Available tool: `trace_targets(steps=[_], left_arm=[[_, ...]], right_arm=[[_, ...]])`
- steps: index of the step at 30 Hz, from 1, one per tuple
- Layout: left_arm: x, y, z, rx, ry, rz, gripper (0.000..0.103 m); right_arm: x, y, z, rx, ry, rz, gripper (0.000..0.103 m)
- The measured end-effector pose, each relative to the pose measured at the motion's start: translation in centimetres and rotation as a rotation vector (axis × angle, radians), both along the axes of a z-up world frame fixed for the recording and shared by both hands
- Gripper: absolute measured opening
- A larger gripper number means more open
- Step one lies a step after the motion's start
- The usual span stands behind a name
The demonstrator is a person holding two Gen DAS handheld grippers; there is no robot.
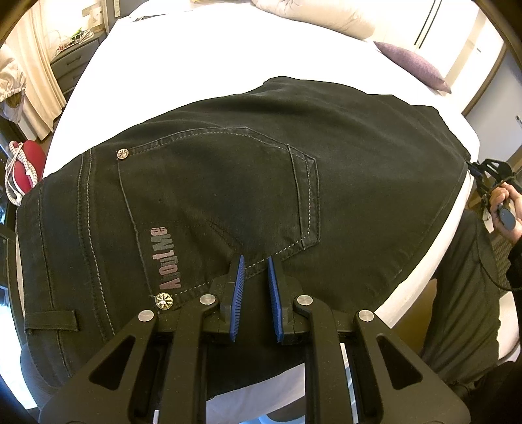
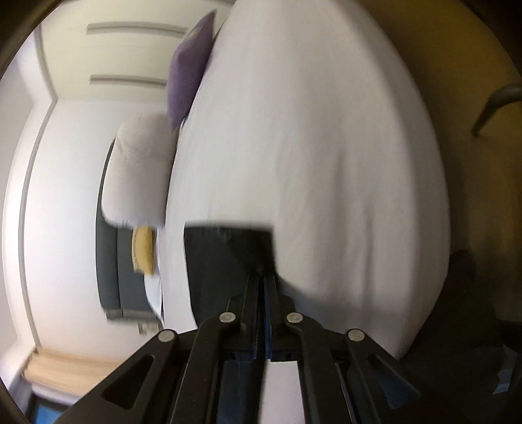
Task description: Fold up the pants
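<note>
Black jeans [image 1: 248,182] lie across the near edge of a white bed [image 1: 208,58], back pocket and lettered label up. My left gripper [image 1: 256,261] hovers over the pocket seam near the waistband; its blue-padded jaws stand slightly apart with nothing between them. In the left wrist view my right gripper [image 1: 473,169] sits at the jeans' far right edge, pinching it. In the blurred right wrist view my right gripper [image 2: 262,277] is shut on a corner of the jeans [image 2: 228,257], with the bed [image 2: 310,146] beyond.
A purple cushion [image 1: 414,65] and pale pillows [image 1: 313,13] lie at the head of the bed. A grey dresser [image 1: 71,65], curtain and red bag [image 1: 26,163] stand to the left. The person's leg [image 1: 463,293] is at the right.
</note>
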State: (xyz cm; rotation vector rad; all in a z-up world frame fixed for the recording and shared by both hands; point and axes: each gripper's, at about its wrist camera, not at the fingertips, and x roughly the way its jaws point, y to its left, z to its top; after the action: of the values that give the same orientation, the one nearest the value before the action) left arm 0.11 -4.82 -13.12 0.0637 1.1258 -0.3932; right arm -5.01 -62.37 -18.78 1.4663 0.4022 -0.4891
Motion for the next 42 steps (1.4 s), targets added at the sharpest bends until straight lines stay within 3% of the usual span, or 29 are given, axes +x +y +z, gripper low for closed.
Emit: trace_targets(steps=[1, 2, 5, 7, 11, 14, 16, 20, 22, 24, 27, 33, 37, 40, 41, 42], left_arm=[[0.0, 0.1, 0.0, -0.003, 0.0, 0.0, 0.015], [0.0, 0.1, 0.0, -0.007, 0.001, 0.001, 0.015], [0.0, 0.3, 0.0, -0.018, -0.001, 0.007, 0.015], [0.0, 0.4, -0.1, -0.021, -0.005, 0.013, 0.015], [0.2, 0.3, -0.1, -0.024, -0.009, 0.02, 0.015], [0.3, 0.3, 0.0, -0.029, -0.006, 0.023, 0.015], [0.2, 0.5, 0.0, -0.041, -0.006, 0.031, 0.015], [0.1, 0.8, -0.1, -0.052, -0.01, 0.039, 0.015], [0.0, 0.9, 0.0, -0.051, -0.012, 0.036, 0.015], [-0.1, 0.9, -0.1, -0.05, -0.012, 0.03, 0.015], [0.0, 1.2, -0.2, -0.065, -0.006, 0.031, 0.015], [0.3, 1.6, -0.3, -0.064, -0.004, 0.03, 0.015], [0.5, 1.1, -0.2, -0.05, -0.002, 0.037, 0.015], [0.6, 0.5, -0.1, -0.033, -0.004, 0.035, 0.015], [0.6, 0.2, -0.1, -0.029, -0.005, 0.034, 0.015], [0.6, 0.1, 0.0, -0.025, -0.005, 0.035, 0.015]], right_arm=[[-0.8, -0.3, 0.3, -0.012, 0.032, -0.042, 0.009], [-1.6, -0.5, 1.2, -0.036, 0.085, -0.067, 0.021], [-1.3, 1.2, 5.3, -0.174, 0.049, 0.014, 0.022], [2.1, 4.8, 8.6, -0.285, 0.011, 0.244, 0.022], [11.2, 17.0, 11.1, -0.341, -0.073, 0.73, 0.022], [17.5, 27.6, 10.4, -0.326, -0.096, 1.033, 0.022], [20.1, 32.4, 8.7, -0.272, -0.082, 1.169, 0.022], [24.7, 39.1, 4.3, -0.16, -0.02, 1.322, 0.018], [25.0, 39.7, 1.9, -0.164, 0.066, 1.304, 0.016], [26.0, 38.0, 0.4, -0.142, 0.071, 1.255, 0.0], [24.7, 31.7, -1.0, -0.043, 0.047, 1.088, 0.0], [22.1, 14.1, -0.4, -0.1, 0.06, 0.742, 0.0], [19.3, 3.1, 0.6, -0.18, 0.119, 0.503, 0.0], [17.3, -3.4, 2.2, -0.236, 0.186, 0.33, 0.0], [16.4, -4.5, 3.2, -0.272, 0.246, 0.267, 0.0], [15.3, -5.3, 4.2, -0.305, 0.306, 0.216, 0.007]])
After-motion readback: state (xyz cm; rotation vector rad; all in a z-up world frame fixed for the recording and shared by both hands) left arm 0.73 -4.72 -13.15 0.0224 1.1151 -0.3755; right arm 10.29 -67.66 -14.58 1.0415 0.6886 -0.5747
